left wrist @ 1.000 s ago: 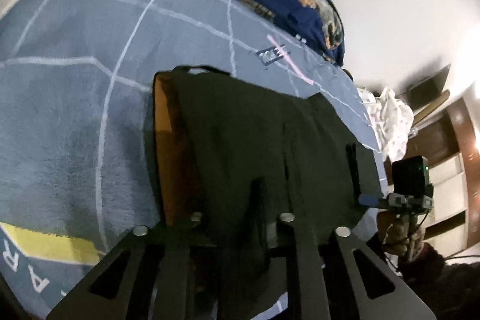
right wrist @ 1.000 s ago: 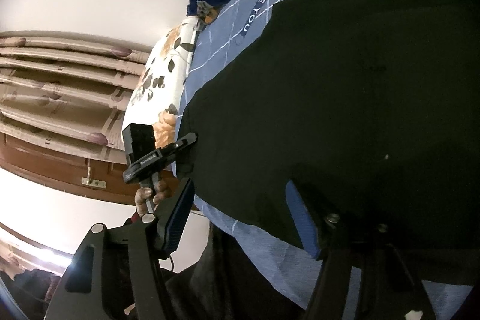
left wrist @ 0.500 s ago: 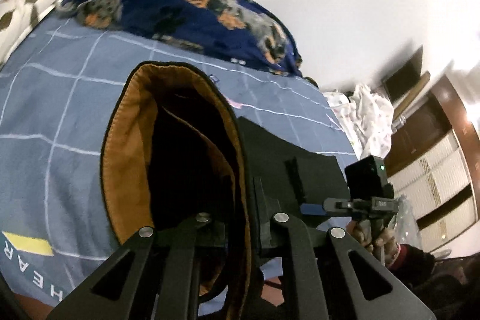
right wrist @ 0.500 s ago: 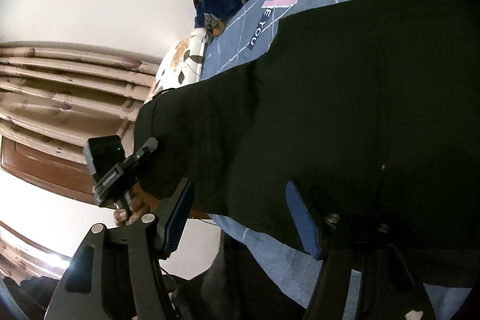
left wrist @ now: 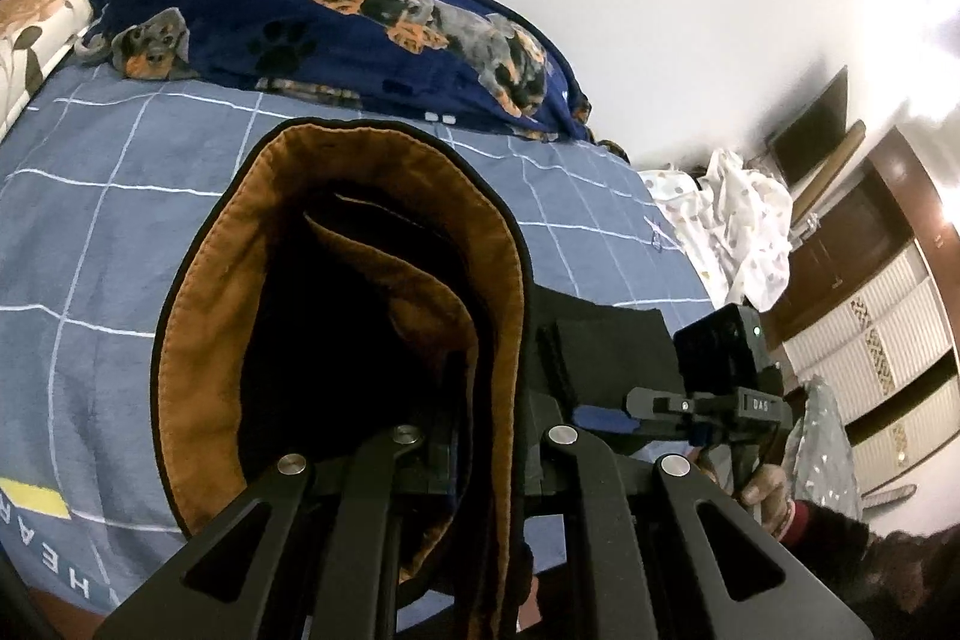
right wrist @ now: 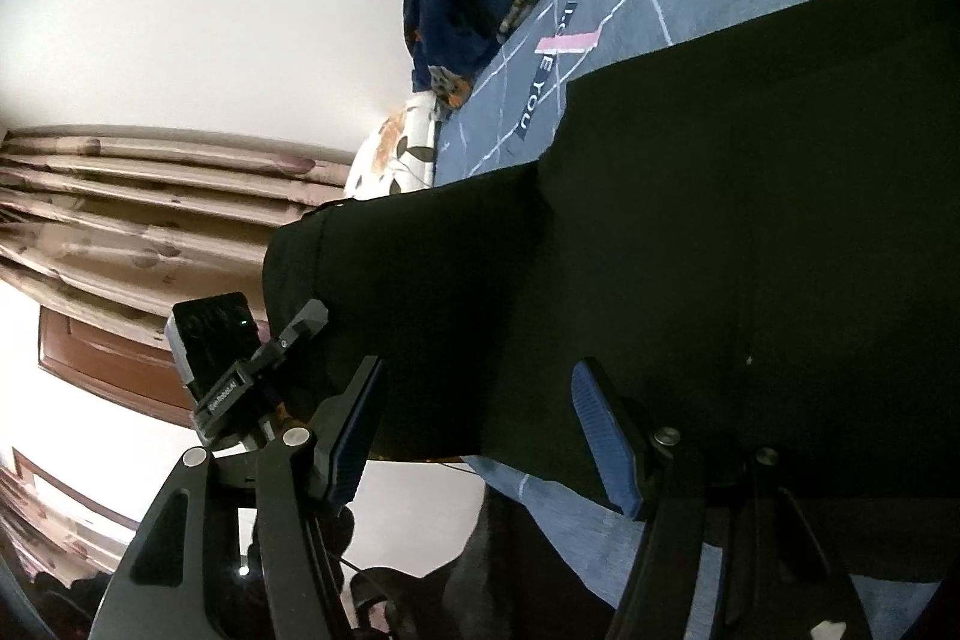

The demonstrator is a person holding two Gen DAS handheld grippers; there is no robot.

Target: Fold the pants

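The left gripper [left wrist: 480, 460], jaws clamped on the black pants [left wrist: 384, 316], holds the orange-lined waistband open above the blue checked bed [left wrist: 90, 232], with the right gripper [left wrist: 606, 415] alongside.

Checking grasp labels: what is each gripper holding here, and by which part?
Left gripper is shut on the black pants at an open, brown-lined end, lifted off the bed. Right gripper is open, holding nothing.

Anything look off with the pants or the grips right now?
Nothing damaged. The left gripper is shut on the pants at the waistband, which gapes open showing the orange lining. The right gripper is open, holding nothing.
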